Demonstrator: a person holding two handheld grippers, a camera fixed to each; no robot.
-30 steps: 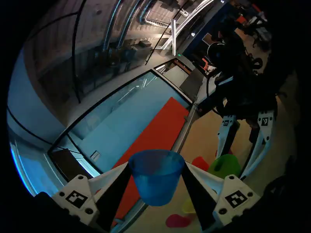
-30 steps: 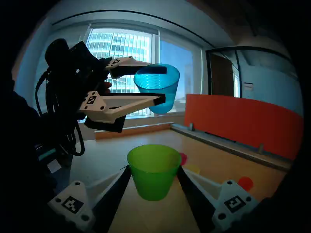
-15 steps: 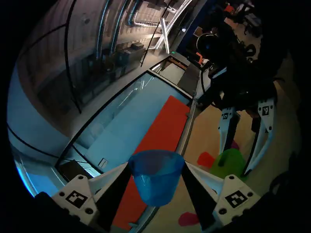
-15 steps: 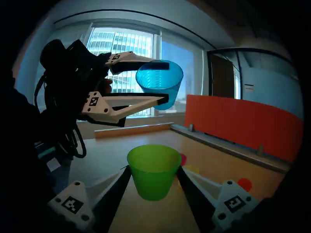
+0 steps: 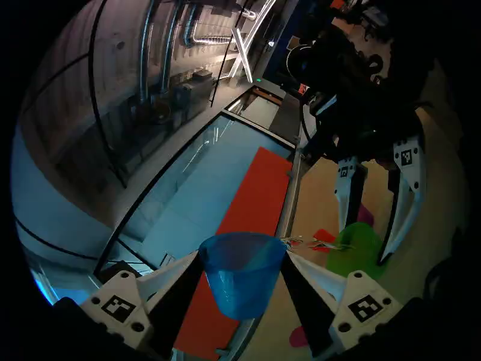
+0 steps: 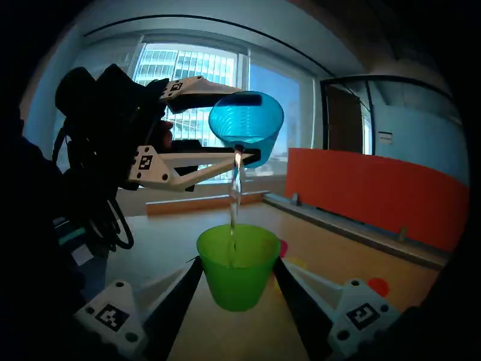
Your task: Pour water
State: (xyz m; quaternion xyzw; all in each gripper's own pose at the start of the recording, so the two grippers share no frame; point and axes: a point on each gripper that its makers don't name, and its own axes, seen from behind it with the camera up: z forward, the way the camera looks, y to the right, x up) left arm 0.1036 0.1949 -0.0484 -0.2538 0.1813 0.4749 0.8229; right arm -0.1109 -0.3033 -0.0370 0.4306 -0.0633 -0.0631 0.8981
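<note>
- The pour is under way: a thin stream of water (image 6: 233, 192) falls from the lip of the blue cup (image 6: 246, 120) into the green cup (image 6: 237, 274); it lands inside the mouth, a little left of the middle in the right gripper view; how much water is left above I cannot tell.
- The left tongs (image 5: 240, 259) are drawn in narrow on the blue cup, one finger pressed to each side of its wall; they are held high, directly above the green cup, and rolled so that the blue cup's mouth tips down and forward.
- The right tongs (image 6: 237, 265) clasp the green cup from both sides and carry it upright, low over the wooden surface (image 6: 337, 240); whether its base touches the surface I cannot tell.
- The next move, as I judge it, calls for a slow deepening of the tilt with the lip kept over the green mouth; the lower cup should be held level and steady; a quick roll could throw the stream past the rim.
</note>
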